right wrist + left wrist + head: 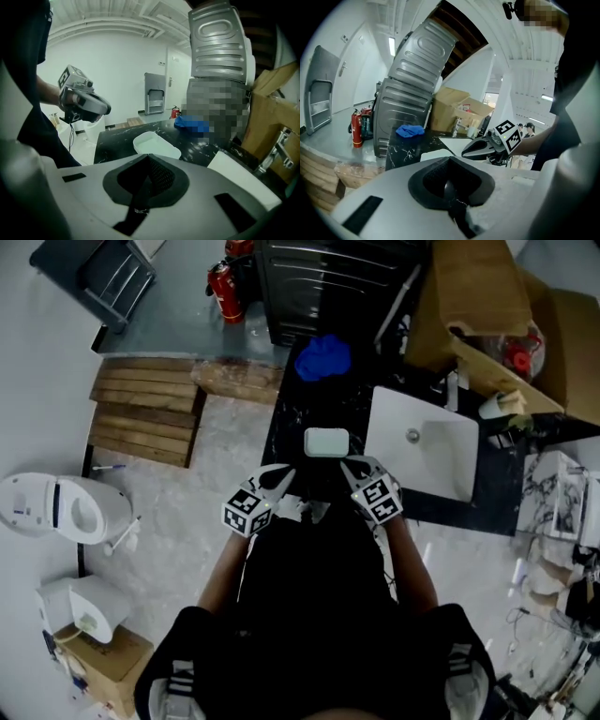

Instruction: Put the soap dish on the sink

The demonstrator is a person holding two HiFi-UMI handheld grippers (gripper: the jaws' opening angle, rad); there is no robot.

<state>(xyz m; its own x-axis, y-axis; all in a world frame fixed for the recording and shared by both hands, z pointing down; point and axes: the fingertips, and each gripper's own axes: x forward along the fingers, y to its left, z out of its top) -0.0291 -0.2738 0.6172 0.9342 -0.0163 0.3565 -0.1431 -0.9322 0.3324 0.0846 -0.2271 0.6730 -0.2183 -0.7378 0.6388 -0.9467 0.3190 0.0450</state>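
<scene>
Head view: pale rectangular plastic soap dish (pixel 326 442) on black marble counter (pixel 302 411), just beside white sink (pixel 442 463), not in it. Left claw (pixel 281 476), right claw (pixel 354 471) closed, empty, flanking dish's near edge, keeping it within reach.

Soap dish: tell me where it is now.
In the head view the soap dish lies on the black counter, just left of the white sink, nearer than the blue cloth.
</scene>
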